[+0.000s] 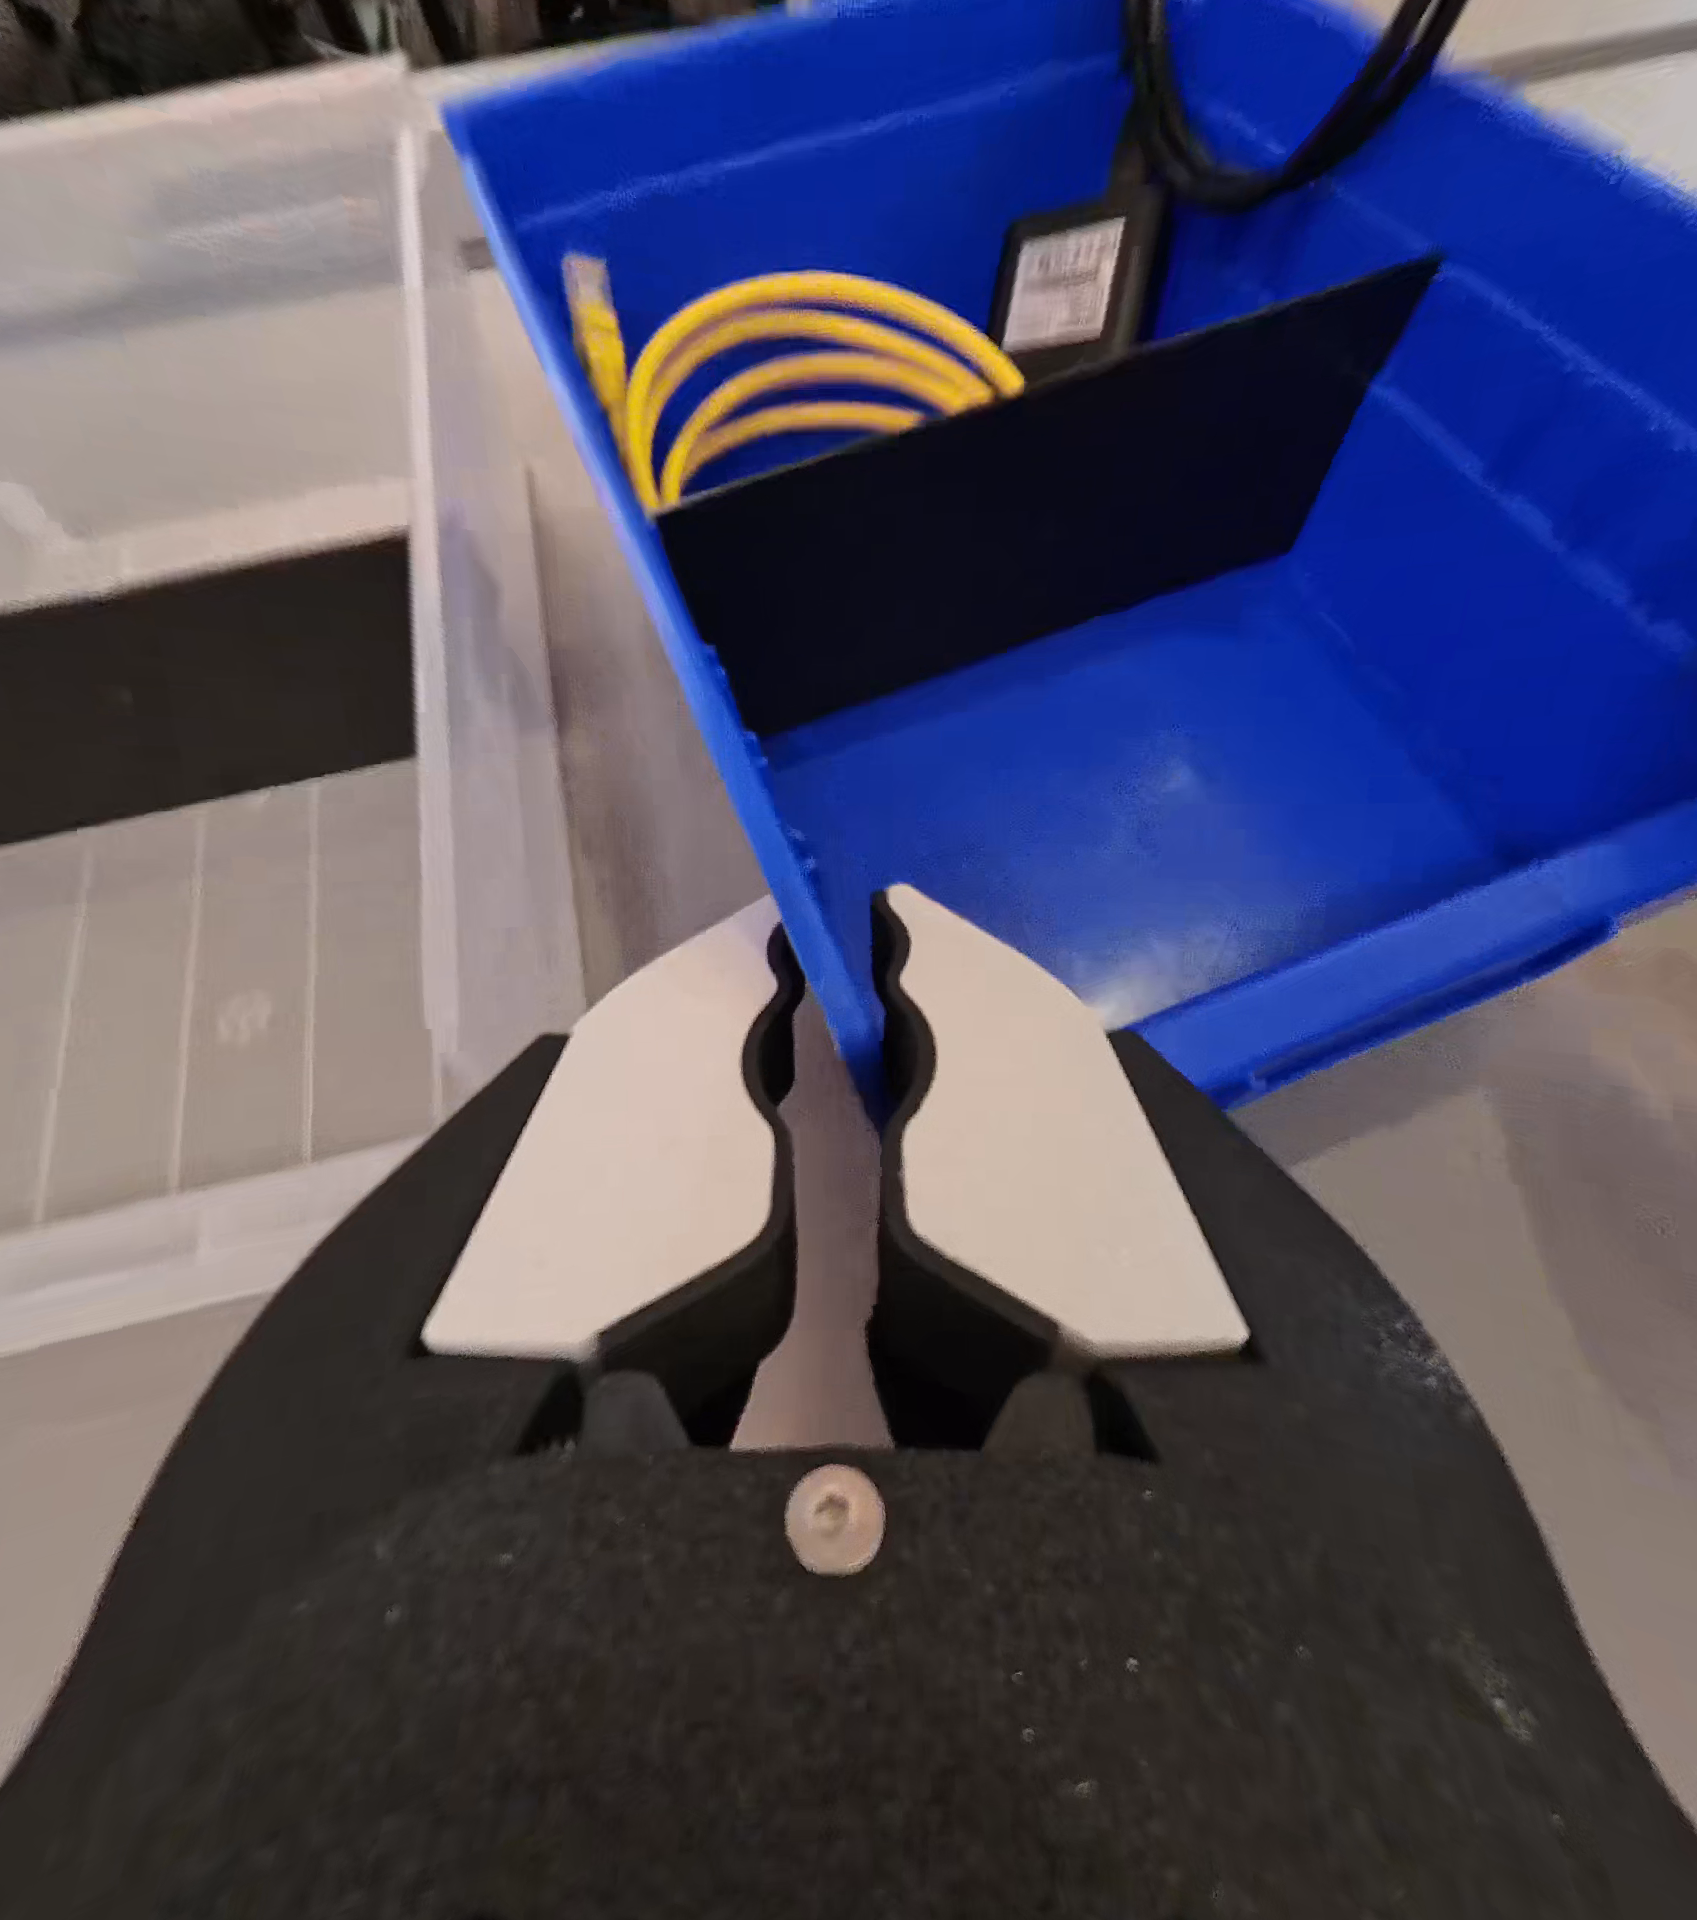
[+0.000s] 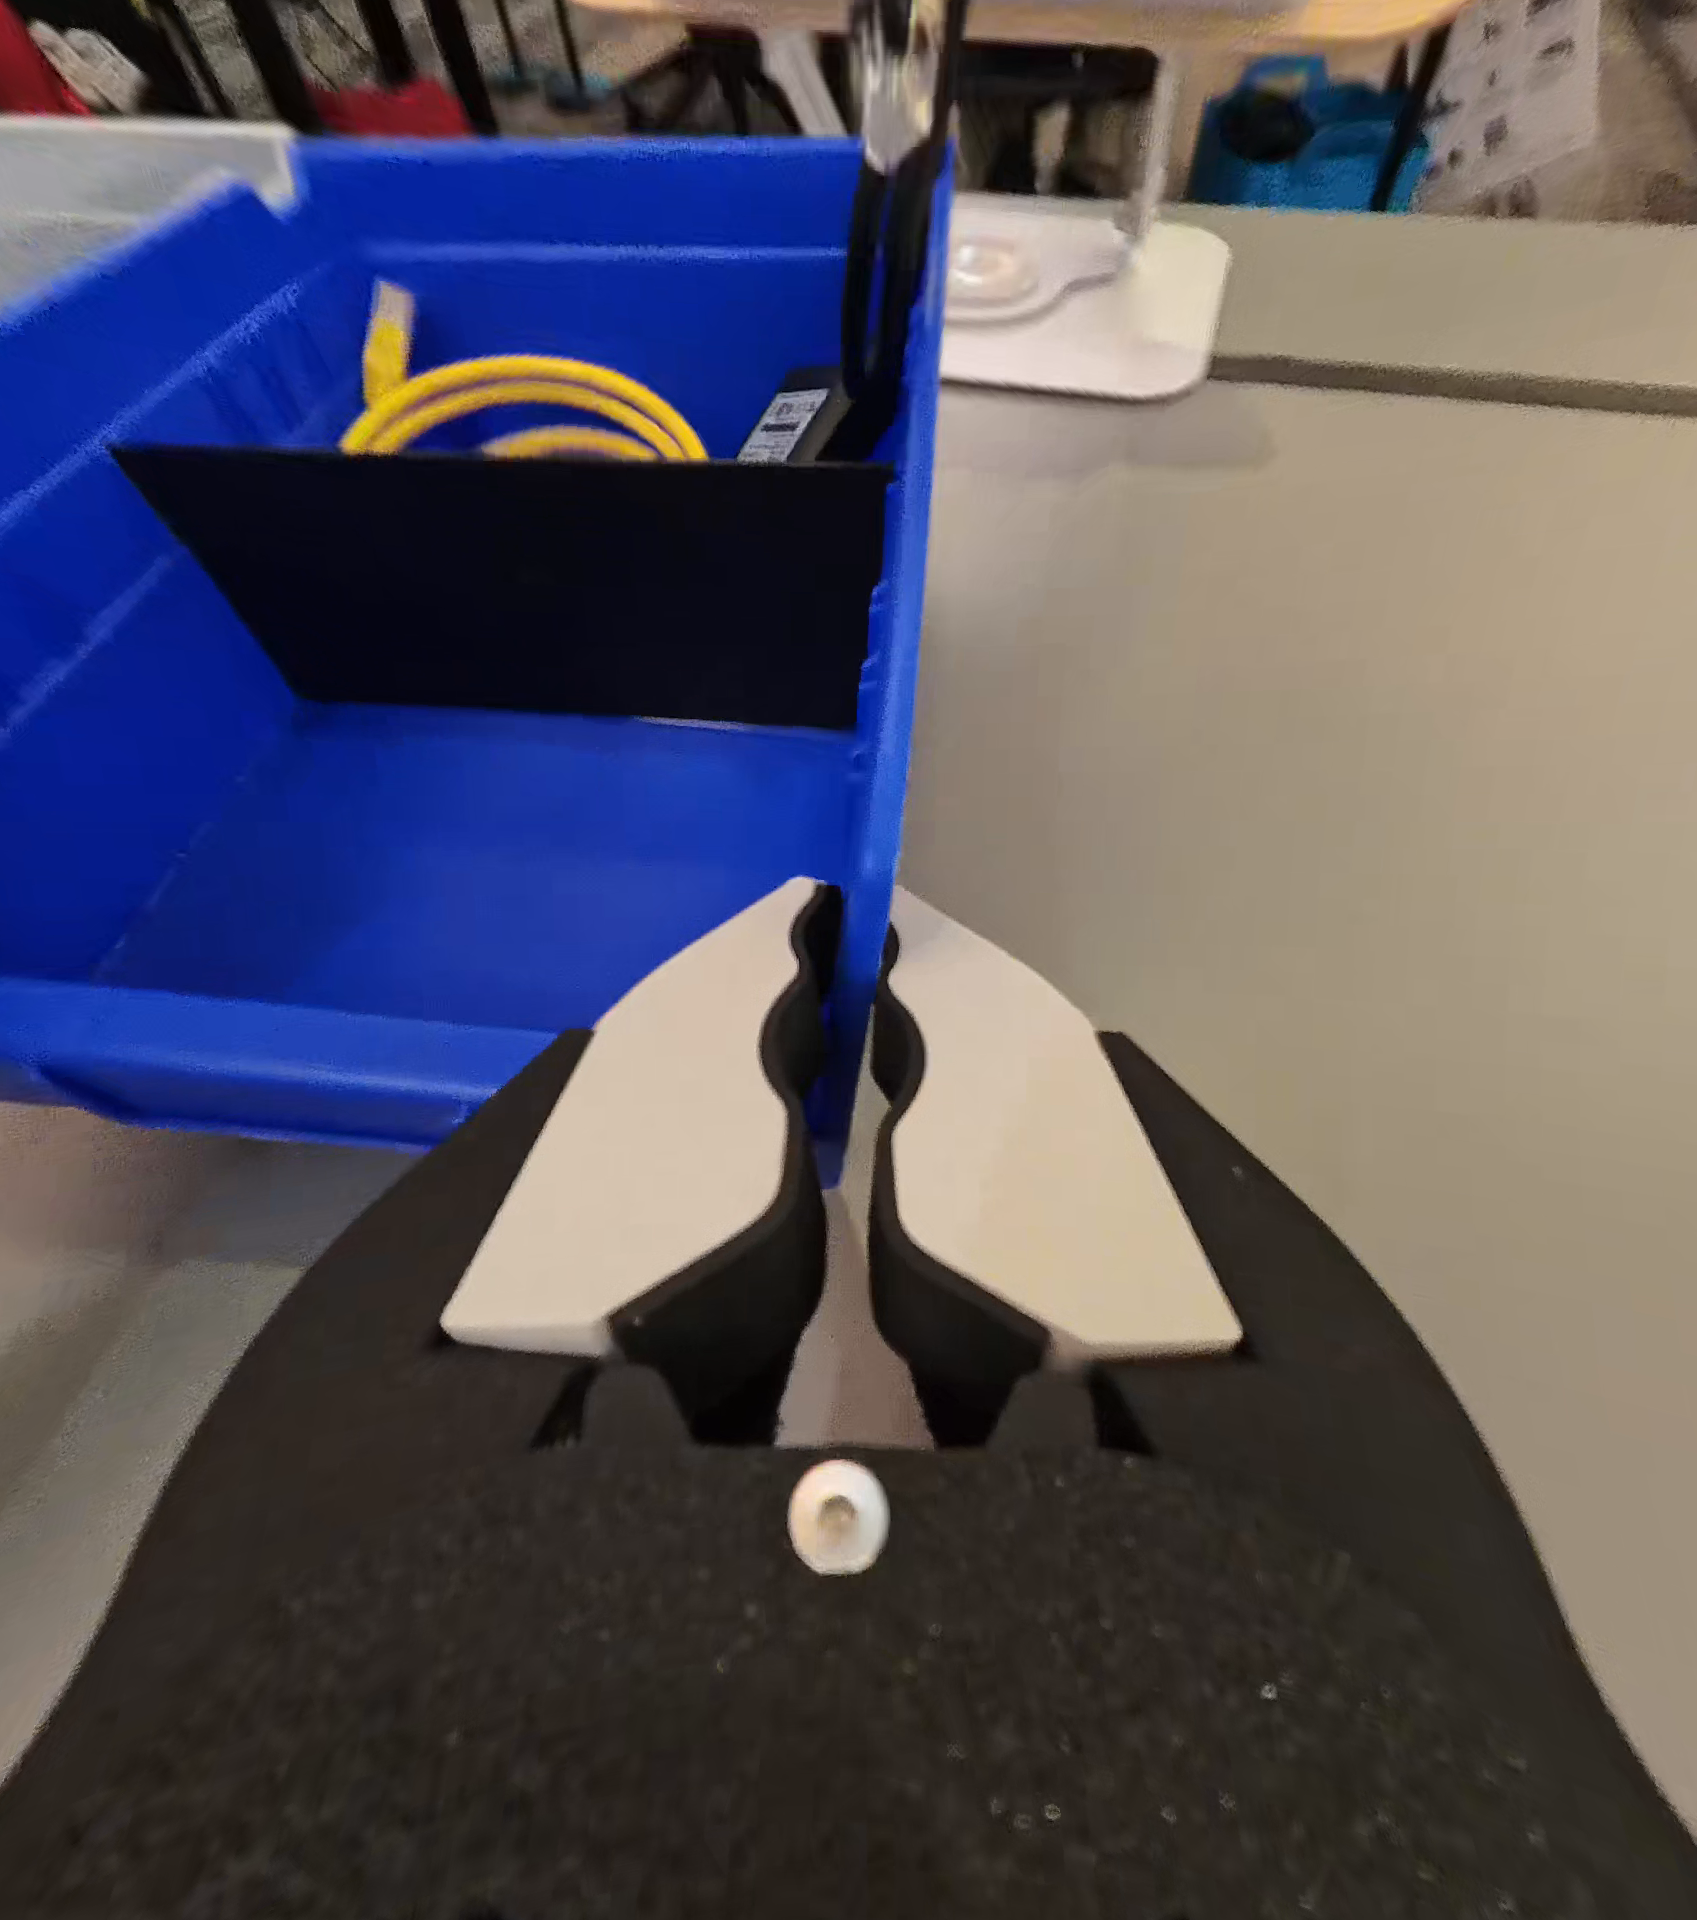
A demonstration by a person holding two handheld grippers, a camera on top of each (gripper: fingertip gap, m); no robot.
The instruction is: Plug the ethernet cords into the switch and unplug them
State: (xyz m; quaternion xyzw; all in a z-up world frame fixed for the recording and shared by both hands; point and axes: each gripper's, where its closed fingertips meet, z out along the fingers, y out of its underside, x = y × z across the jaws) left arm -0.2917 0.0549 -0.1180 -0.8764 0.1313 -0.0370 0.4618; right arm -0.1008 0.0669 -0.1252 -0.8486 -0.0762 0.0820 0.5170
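While both pairs of tongs clamp onto it, the deep blue plastic storage bin (image 1: pixel 1187 790) sits on the pale grey surface (image 2: pixel 1395 831), gripped by two opposite side walls. The left tongs (image 1: pixel 839 997) pinch the bin's wall near its front corner, at about 6 o'clock in the left wrist view, one white finger (image 1: pixel 657 1122) outside the wall and the other inside, with dark pads against the blue plastic. The right tongs (image 2: pixel 854 997) pinch the opposite wall in the same way, also near 6 o'clock of their own view, one finger (image 2: pixel 1010 1122) outside over the surface and its partner inside the bin.

A flat black divider panel (image 1: pixel 1010 520) stands across the bin and splits it into two compartments. The near compartment shows only its blue floor. Behind the divider, in the far compartment, lies the coiled yellow ethernet cord (image 1: pixel 802 374), its plug end (image 1: pixel 595 312) pointing up along the wall, toward 11 o'clock in the left wrist view. Beside it, toward 1 o'clock, a black rectangular power adapter (image 1: pixel 1072 281) leans against the back wall, with black cables (image 1: pixel 1176 104) rising out over the rim.

A clear plastic tub (image 1: pixel 148 935) stands just beside the bin at 9 o'clock in the left wrist view. A white stand base (image 2: pixel 1083 301) rests on the surface at 1 o'clock in the right wrist view. I cannot tell where the switch is.
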